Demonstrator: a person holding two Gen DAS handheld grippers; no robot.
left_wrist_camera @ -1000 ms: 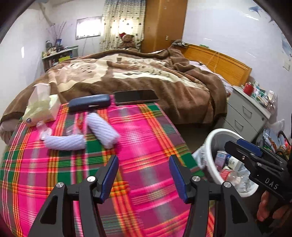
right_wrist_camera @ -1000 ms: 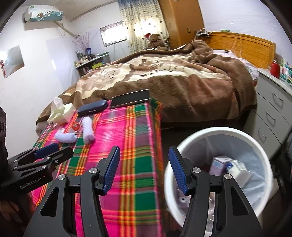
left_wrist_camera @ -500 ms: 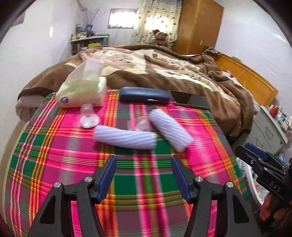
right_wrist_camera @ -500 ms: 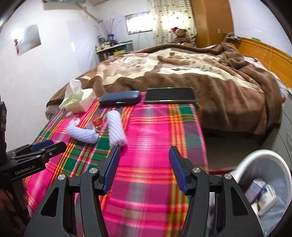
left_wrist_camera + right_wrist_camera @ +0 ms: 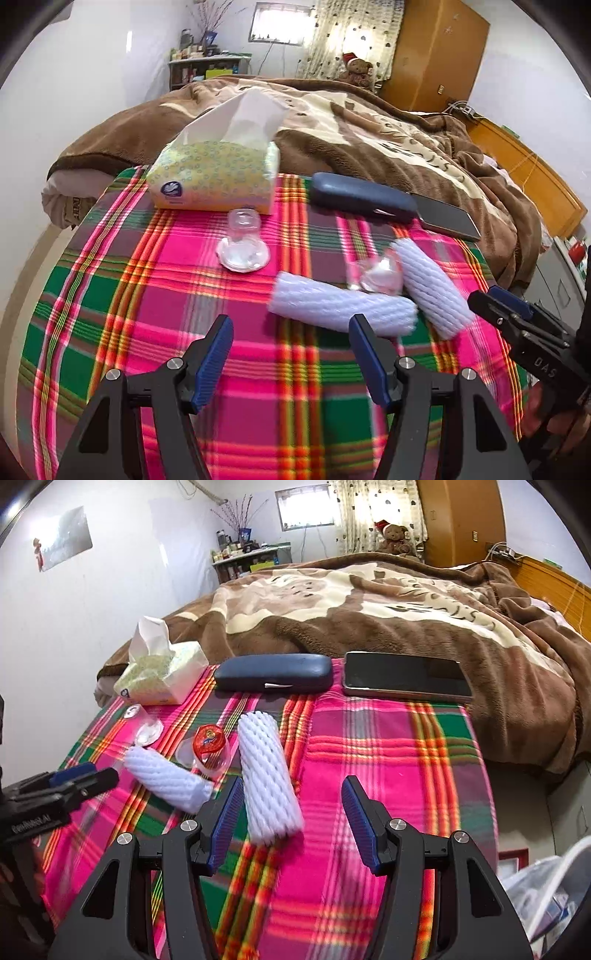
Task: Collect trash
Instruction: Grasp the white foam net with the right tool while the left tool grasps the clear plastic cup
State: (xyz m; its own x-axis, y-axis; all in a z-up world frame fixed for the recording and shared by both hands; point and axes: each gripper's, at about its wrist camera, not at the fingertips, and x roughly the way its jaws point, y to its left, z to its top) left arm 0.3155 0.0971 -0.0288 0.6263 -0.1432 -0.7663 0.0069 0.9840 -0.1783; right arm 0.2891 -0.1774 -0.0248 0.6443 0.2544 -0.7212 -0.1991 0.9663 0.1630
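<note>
Two white foam net sleeves lie on the plaid cloth (image 5: 147,306). One sleeve (image 5: 340,310) is just ahead of my left gripper (image 5: 290,358), whose jaws are opening with nothing between them. The other sleeve (image 5: 266,771) reaches toward my right gripper (image 5: 291,819), which is open; the sleeve's near end shows just ahead of its left finger, untouched. Between the sleeves lies a small clear cup with a red lid (image 5: 210,746). A second clear cup (image 5: 243,243) stands upside down near the tissue pack. My right gripper (image 5: 517,325) shows at the right edge of the left wrist view.
A tissue pack (image 5: 214,177), a dark glasses case (image 5: 273,677) and a phone (image 5: 406,677) sit along the cloth's far edge against the brown blanket (image 5: 369,609). The white lined bin (image 5: 554,893) with trash in it is at the lower right, beside grey drawers.
Both grippers have swung left, away from the bin and over the plaid cloth toward the foam sleeves. The bin has left the left wrist view. The left jaws stand a little wider.
</note>
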